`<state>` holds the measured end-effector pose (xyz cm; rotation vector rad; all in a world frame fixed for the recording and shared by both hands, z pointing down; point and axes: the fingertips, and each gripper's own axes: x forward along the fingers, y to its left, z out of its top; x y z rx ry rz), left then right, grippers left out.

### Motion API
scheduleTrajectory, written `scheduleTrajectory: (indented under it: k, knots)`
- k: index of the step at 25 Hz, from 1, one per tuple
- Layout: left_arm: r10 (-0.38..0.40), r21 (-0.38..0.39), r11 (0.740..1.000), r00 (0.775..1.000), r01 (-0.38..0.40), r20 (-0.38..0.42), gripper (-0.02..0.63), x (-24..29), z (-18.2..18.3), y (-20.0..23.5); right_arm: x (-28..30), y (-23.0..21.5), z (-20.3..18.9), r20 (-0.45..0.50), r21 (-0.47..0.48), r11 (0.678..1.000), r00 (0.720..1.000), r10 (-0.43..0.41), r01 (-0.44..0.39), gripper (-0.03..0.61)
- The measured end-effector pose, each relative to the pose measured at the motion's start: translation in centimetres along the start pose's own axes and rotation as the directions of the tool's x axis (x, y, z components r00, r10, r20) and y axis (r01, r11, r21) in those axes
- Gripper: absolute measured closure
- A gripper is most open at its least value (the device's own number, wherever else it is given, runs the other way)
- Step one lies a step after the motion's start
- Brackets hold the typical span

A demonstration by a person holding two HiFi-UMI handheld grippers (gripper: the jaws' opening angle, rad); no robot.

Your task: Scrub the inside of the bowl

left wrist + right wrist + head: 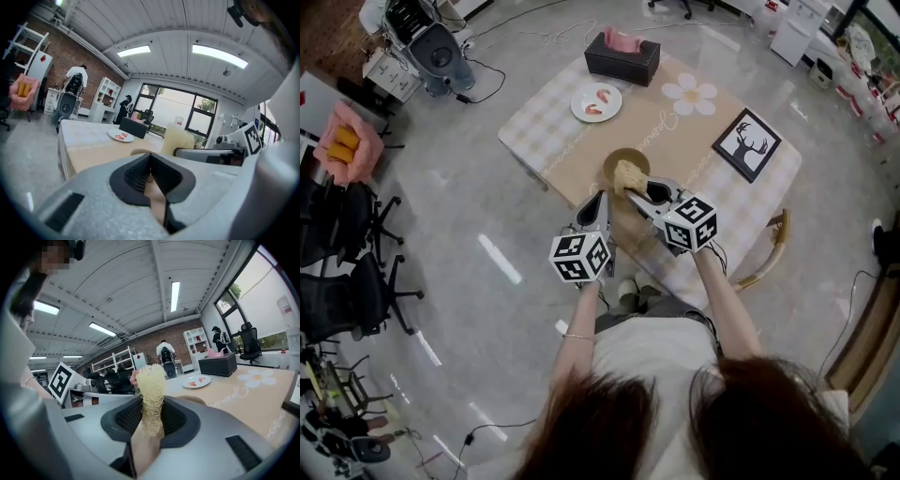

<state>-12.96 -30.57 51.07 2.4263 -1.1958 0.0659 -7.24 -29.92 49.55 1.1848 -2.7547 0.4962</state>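
A brown bowl (623, 159) stands near the front edge of the checked table (553, 122). Over its near rim my right gripper (643, 193) is shut on a pale yellow mesh scrubber (628, 176). In the right gripper view the scrubber (151, 385) sticks up from between the pads of my right gripper (151, 416), with the bowl (190, 399) just behind. My left gripper (595, 208) hangs at the table's edge, left of the bowl and apart from it. Seen in its own view, the left gripper (151, 171) is shut with nothing in it. That view also catches the scrubber (177, 139).
Farther back on the table are a white plate (596, 101) with pink food, a black tissue box (622, 58) and a framed deer picture (747, 143). A wooden chair (773, 248) stands at the table's right side. Office chairs (356, 272) stand on the floor at left.
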Motion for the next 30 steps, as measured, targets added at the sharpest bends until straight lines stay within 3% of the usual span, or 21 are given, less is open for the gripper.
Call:
scheduleTrajectory:
  k: [16, 30]
  knots:
    - [0.006, 0.071, 0.997, 1.000, -0.007, 0.014, 0.603, -0.2, 0.5, -0.3, -0.4, 0.4, 1.1, 0.049, 0.010, 1.000, 0.999, 0.009, -0.010, 0.483]
    - [0.012, 0.070, 0.997, 1.000, -0.013, 0.016, 0.603, -0.6, 0.2, -0.6, -0.9, 0.4, 1.4, 0.061, 0.010, 1.000, 0.998, 0.008, -0.009, 0.483]
